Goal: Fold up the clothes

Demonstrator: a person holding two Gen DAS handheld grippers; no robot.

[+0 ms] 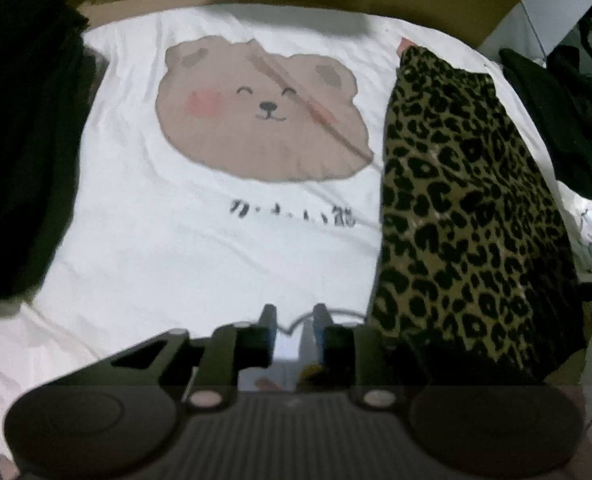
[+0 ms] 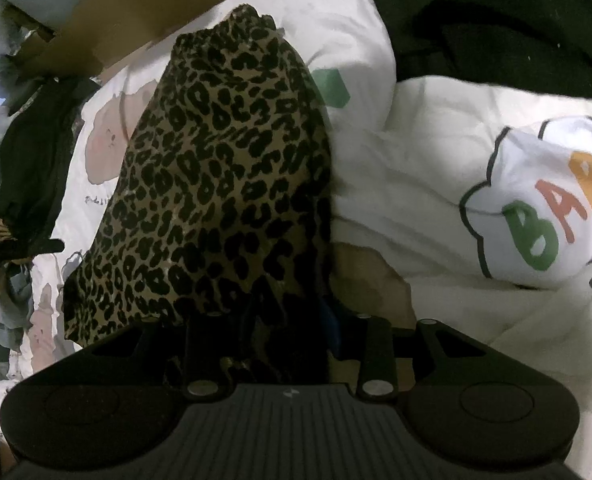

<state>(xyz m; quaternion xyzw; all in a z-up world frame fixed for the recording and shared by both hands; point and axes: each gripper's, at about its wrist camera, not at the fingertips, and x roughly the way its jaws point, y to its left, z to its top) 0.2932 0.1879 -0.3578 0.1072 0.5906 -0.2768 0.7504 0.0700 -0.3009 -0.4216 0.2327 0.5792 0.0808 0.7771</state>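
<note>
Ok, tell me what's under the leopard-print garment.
The leopard-print garment lies over the right edge of the white bear-print sheet, which shows around it. Anything else beneath it is covered.

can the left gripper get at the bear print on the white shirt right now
Probably yes. The left gripper is over the white shirt with nothing between its open fingers, and the bear print lies bare ahead. The leopard-print garment hangs to one side, just clear of the print.
</note>
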